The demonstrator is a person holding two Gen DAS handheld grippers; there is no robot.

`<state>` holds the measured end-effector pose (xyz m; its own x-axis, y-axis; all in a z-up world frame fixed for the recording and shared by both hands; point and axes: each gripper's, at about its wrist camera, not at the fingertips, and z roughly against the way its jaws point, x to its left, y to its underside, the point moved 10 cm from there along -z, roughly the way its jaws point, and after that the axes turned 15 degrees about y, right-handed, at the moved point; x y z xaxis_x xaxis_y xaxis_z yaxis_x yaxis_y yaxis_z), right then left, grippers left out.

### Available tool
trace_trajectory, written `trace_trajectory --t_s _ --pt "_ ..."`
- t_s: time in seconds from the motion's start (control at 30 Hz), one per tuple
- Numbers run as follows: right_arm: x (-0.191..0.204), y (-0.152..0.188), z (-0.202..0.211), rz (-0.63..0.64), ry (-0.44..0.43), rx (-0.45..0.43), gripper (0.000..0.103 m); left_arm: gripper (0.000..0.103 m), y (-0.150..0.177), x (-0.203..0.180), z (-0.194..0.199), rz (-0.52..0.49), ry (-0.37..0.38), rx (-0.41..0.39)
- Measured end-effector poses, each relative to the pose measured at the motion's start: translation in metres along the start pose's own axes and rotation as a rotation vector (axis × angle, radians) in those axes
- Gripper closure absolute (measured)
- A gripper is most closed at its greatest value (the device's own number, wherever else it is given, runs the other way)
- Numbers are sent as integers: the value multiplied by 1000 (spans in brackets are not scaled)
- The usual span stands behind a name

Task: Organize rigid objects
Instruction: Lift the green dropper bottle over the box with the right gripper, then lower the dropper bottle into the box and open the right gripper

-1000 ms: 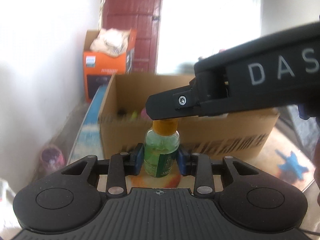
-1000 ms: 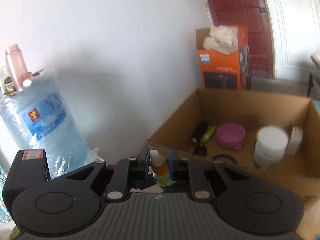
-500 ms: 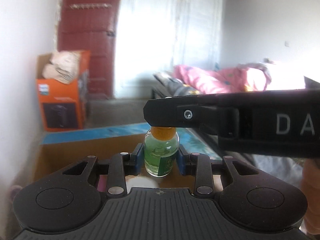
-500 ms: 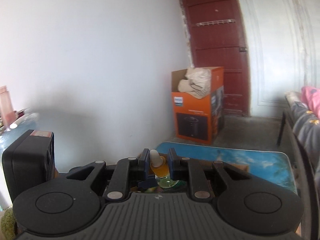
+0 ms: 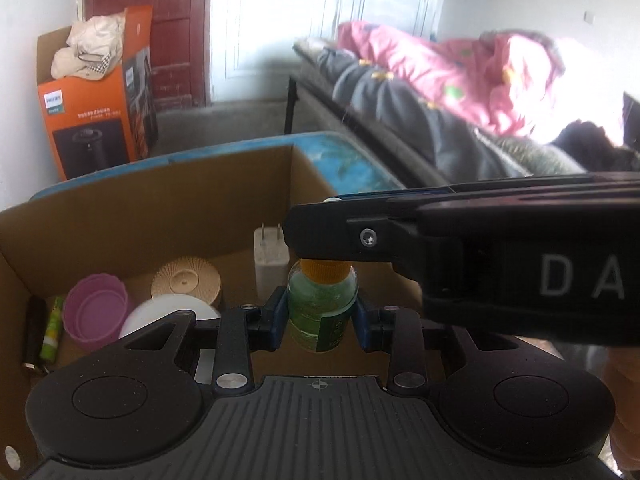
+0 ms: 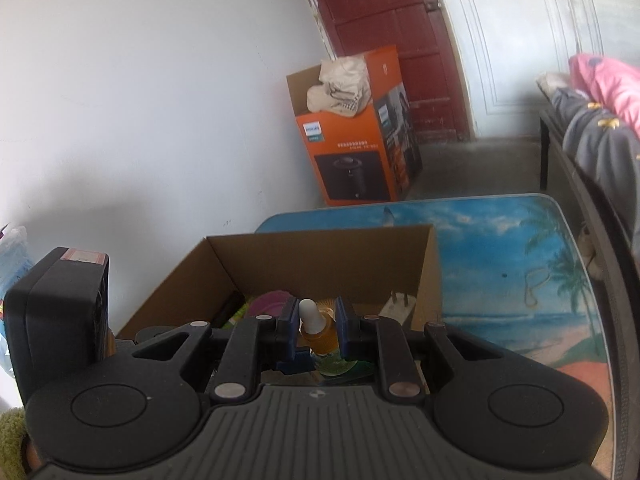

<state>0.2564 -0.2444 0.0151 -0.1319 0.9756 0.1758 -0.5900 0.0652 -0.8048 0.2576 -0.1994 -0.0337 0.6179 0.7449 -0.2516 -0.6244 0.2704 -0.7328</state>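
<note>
Bottle (image 5: 322,306) of green liquid hangs above cardboard box (image 5: 140,216), left tool (image 5: 320,320) clamped on its body, right tool (image 6: 316,330) on its dropper cap. Several items already boxed; bottle unreleased.

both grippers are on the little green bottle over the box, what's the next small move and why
Probably lower the bottle into the box, then open. The left gripper clamps its body and the right gripper clamps its orange cap, and it hangs above bare cardboard floor just right of the charger, so there looks to be room to set it upright.
</note>
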Motion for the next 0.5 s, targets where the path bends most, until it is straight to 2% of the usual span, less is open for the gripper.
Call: trace_trajectory --t_s 0.5 --pt "-14 9 -13 -22 -17 50 83 69 -5 -1 -6 -46 -21 35"
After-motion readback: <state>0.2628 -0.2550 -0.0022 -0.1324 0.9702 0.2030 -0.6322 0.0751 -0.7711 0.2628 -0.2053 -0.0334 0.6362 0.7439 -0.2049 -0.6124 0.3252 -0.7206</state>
